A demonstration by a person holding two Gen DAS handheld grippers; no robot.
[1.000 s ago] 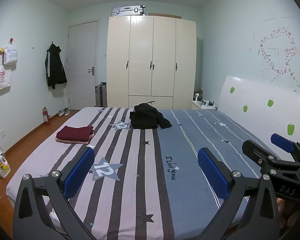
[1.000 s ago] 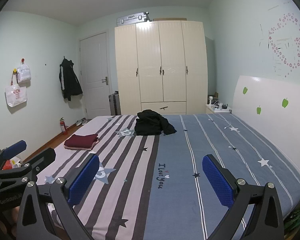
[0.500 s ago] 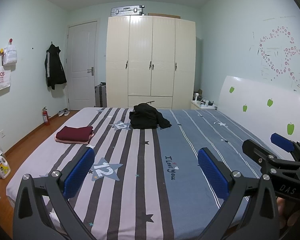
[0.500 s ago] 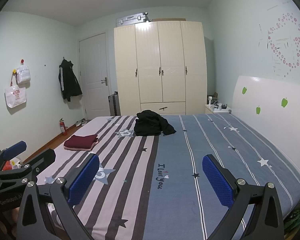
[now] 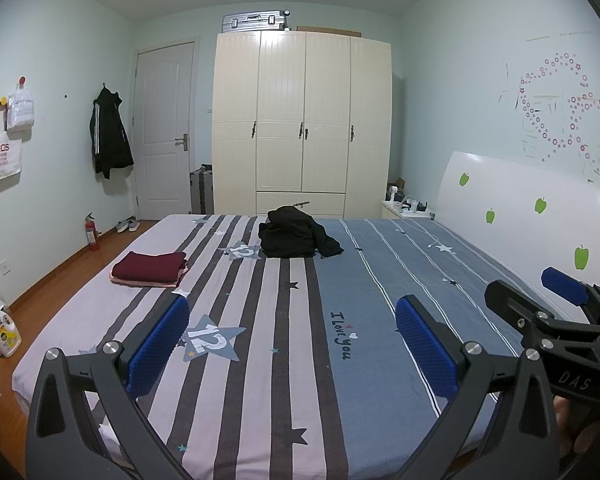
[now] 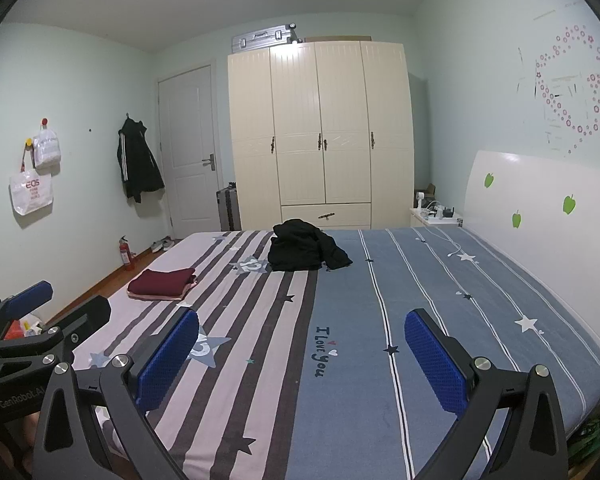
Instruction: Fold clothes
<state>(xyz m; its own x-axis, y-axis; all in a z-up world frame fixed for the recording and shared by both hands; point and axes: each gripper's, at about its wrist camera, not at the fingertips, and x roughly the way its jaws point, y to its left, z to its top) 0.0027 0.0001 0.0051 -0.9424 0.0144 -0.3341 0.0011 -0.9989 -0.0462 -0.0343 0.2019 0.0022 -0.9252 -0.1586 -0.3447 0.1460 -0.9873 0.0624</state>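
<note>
Both tongs, left (image 5: 292,336) and right (image 6: 302,346), gape wide and empty above the bed (image 5: 340,400); a crumpled black garment (image 5: 296,238) lies well ahead.

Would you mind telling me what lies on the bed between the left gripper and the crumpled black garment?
Only bare striped bedsheet separates the open left gripper from the black garment, as the left wrist view shows.

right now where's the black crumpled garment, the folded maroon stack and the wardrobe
black garment (image 5: 294,234), left wrist view, middle of the heap
folded maroon stack (image 5: 150,267), left wrist view, top maroon layer
wardrobe (image 6: 320,132), right wrist view, a middle door panel
</note>
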